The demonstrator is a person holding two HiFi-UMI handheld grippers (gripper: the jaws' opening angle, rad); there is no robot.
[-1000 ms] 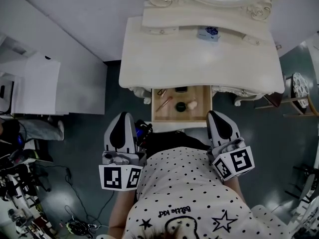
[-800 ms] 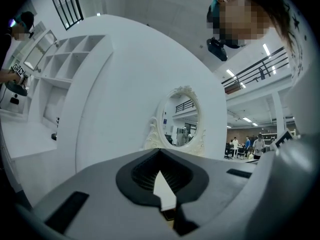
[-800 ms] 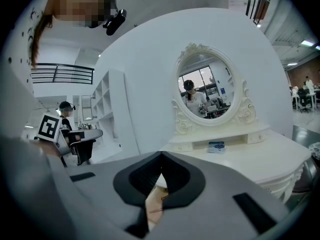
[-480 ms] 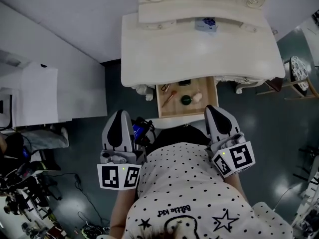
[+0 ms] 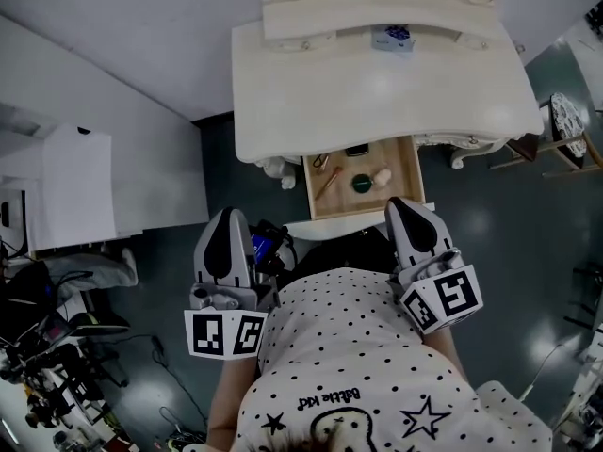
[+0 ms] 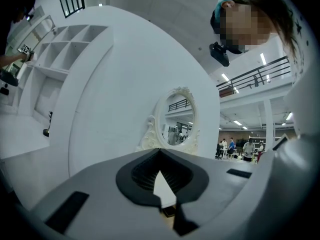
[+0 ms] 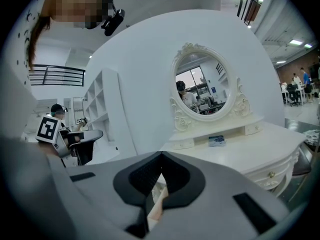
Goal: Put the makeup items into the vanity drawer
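A small packet (image 5: 393,38) lies on the cream vanity (image 5: 377,102).

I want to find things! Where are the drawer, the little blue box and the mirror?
drawer (image 5: 400,199): head view, bare wood floor near its right side.
blue box (image 5: 393,38): head view, its top face.
mirror (image 7: 200,90): right gripper view, middle of the glass.

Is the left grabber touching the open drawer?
Apart. The head view shows the left gripper off to the left of the drawer, with a strip of dark floor plainly between them.
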